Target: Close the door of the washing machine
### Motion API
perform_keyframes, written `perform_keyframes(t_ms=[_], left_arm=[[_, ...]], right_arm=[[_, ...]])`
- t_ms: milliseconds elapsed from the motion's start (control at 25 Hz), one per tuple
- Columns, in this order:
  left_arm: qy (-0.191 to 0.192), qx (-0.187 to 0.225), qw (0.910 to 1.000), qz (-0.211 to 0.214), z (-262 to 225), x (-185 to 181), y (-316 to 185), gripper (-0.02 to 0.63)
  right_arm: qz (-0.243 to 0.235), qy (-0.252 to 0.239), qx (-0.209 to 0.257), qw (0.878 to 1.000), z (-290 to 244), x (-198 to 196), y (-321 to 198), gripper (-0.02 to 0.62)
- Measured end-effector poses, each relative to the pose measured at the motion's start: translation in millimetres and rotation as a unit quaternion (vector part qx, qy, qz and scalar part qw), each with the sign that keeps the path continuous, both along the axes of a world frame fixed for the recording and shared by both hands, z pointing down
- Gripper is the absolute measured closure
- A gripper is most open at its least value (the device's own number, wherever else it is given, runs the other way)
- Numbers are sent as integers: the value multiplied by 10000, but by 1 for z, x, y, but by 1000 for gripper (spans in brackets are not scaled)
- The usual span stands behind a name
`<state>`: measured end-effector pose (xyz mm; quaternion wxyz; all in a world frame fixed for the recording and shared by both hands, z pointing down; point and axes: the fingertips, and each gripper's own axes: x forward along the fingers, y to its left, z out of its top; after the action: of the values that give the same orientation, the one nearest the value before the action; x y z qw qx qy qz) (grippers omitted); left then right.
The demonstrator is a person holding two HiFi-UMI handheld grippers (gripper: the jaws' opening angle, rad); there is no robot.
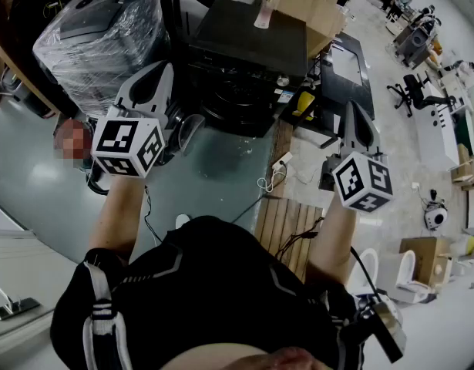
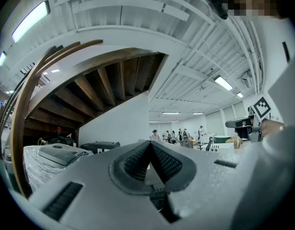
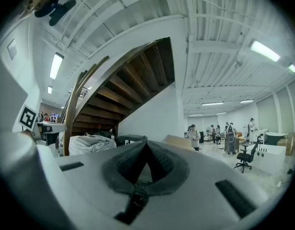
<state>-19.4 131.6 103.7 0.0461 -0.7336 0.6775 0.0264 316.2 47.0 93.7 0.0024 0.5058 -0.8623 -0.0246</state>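
Left gripper: jaws clenched, pads meeting at the tips, nothing between them. Right gripper: jaws likewise clenched and empty. In the head view both are held out ahead of the person, the left gripper to the left and the right gripper to the right, well apart from each other. The washing machine, a black unit, stands on the floor ahead, between the two grippers and beyond their tips; neither gripper touches it. A bottle stands on its top. The round front faces the person, and a rounded grey form low at its left front corner appears to be the door, swung outward; it lies just right of the left gripper's body, and contact cannot be confirmed. The door is well apart from the right gripper. In the left gripper view the washing machine shows left of the jaw tips and beyond them; in the right gripper view it likewise sits left of the tips. A plastic-wrapped appliance stands left of the machine, under a staircase. A wooden pallet lies on the floor near the person.
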Motion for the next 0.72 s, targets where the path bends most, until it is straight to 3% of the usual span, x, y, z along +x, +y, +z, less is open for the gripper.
perform_keyframes(t_ms=[720], left_arm=[[-54, -87, 9999, -57, 3, 1, -4, 603]], right_arm=[[-1, -245, -26, 9997, -4, 4, -7, 591]])
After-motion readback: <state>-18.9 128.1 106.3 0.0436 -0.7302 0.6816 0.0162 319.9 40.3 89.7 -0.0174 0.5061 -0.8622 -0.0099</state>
